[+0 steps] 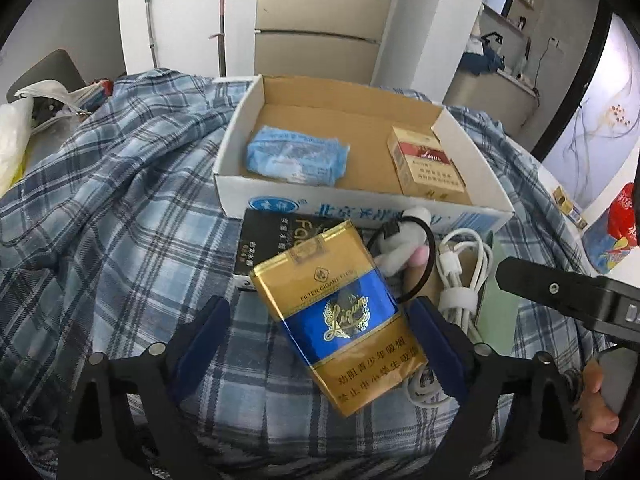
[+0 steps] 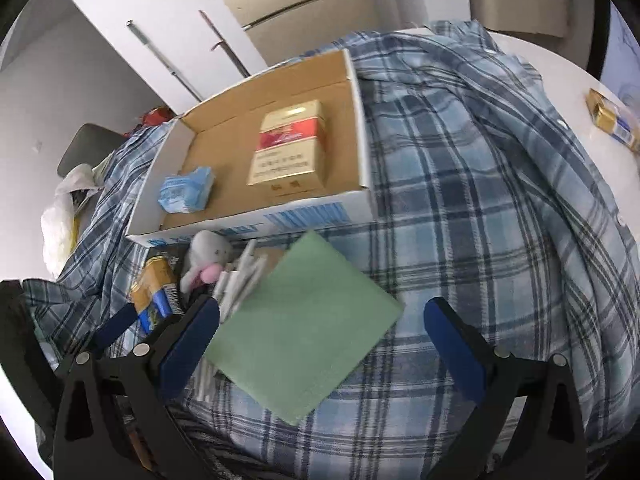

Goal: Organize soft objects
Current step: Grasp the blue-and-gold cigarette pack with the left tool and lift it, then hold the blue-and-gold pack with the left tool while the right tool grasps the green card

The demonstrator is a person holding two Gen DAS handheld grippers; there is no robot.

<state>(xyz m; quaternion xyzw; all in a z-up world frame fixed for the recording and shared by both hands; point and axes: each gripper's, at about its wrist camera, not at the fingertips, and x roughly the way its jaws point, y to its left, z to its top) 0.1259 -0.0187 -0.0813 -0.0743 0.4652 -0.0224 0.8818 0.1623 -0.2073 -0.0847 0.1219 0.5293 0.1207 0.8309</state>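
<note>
A white cardboard box (image 1: 280, 206) (image 2: 256, 230) stands on a blue plaid cloth (image 1: 120, 184) (image 2: 480, 200). In it lie a blue tissue pack (image 1: 296, 156) (image 2: 186, 190) and a red-gold cigarette pack (image 1: 426, 170) (image 2: 288, 146). In front of the box lie a gold-blue soft cigarette pack (image 1: 344, 312) (image 2: 154, 290), a plush toy on a black hair band (image 1: 400, 244) (image 2: 208, 254), a coiled white cable (image 1: 460, 276) and a green sheet (image 2: 300, 328). My left gripper (image 1: 320, 328) is open around the gold-blue pack. My right gripper (image 2: 320, 328) is open over the green sheet.
A black box (image 1: 272, 240) lies under the gold-blue pack. White bags (image 1: 16, 136) sit at the far left. A small gold-blue carton (image 2: 612, 120) lies on the white table at the right. A cabinet and poles stand behind.
</note>
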